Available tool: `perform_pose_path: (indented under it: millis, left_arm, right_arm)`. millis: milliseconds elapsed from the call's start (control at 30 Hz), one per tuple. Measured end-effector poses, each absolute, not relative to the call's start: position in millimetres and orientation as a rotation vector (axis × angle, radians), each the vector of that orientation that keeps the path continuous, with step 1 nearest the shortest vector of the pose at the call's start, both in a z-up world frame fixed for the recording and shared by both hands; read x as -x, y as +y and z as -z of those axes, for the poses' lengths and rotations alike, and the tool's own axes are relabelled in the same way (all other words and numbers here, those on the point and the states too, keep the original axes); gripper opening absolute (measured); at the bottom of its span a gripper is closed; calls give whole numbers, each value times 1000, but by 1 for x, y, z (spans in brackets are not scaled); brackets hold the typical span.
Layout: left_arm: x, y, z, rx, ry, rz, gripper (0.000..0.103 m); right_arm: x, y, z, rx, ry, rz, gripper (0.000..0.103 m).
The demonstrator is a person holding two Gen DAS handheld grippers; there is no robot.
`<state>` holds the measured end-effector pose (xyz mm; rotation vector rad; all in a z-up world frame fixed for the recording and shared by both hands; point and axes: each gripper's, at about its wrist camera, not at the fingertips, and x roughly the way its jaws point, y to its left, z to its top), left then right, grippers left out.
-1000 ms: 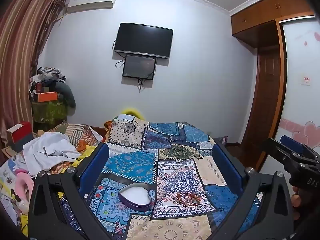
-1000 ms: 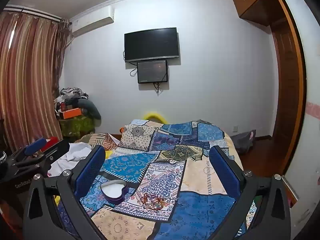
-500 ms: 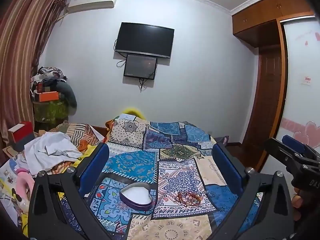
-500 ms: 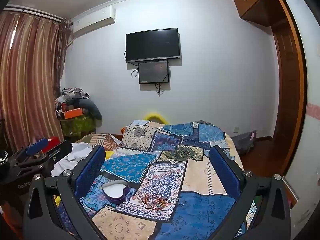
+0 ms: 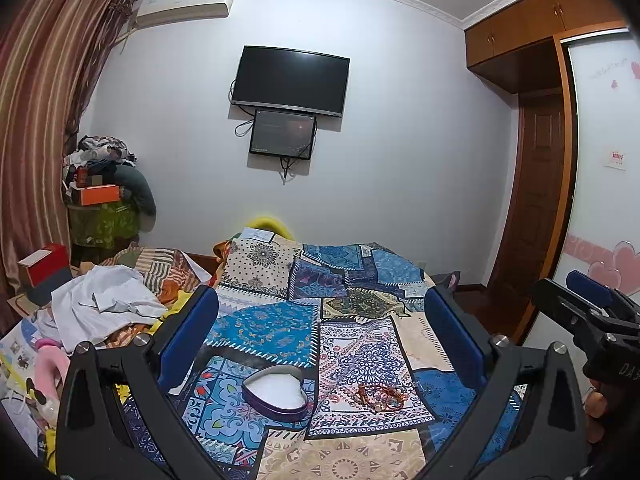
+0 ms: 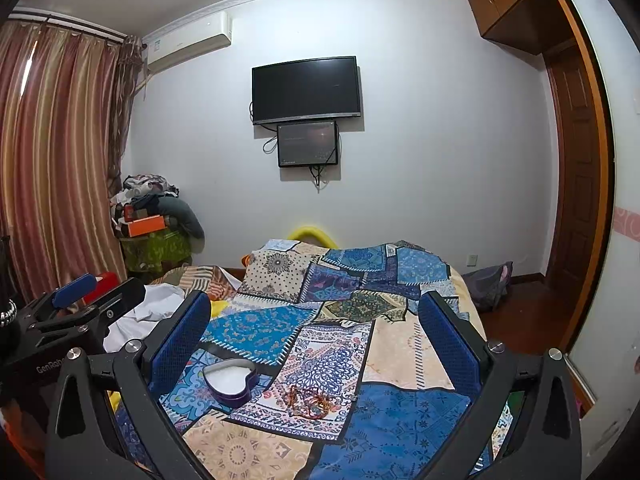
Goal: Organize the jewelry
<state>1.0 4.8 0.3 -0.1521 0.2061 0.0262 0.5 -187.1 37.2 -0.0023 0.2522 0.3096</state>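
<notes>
Both the left hand-held gripper [image 5: 320, 316] and the right hand-held gripper [image 6: 314, 316] are held wide open and empty. The tangled orange beaded jewelry [image 5: 378, 394] on the patchwork-covered bed [image 5: 360, 344] is best pinched at its middle, then lowered into the purple heart-shaped tin box [image 5: 276, 394] just beside it.

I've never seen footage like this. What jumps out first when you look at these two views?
The patchwork bedspread in blues and creams fills the middle of both views. On it, near the camera, lies an open heart-shaped tin with a white lining, and just to its right a small tangle of reddish beaded jewelry. Framing it all are the open left gripper and open right gripper, with a dark TV on the far wall.
</notes>
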Motion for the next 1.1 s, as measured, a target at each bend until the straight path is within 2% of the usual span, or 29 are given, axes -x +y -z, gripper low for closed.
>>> perform_pose_path:
  millis: [1100]
  left_arm:
    - [-4,-1,1,140,222,-21,103]
  right_arm:
    - [-2,-186,-34,10,259,-309,103]
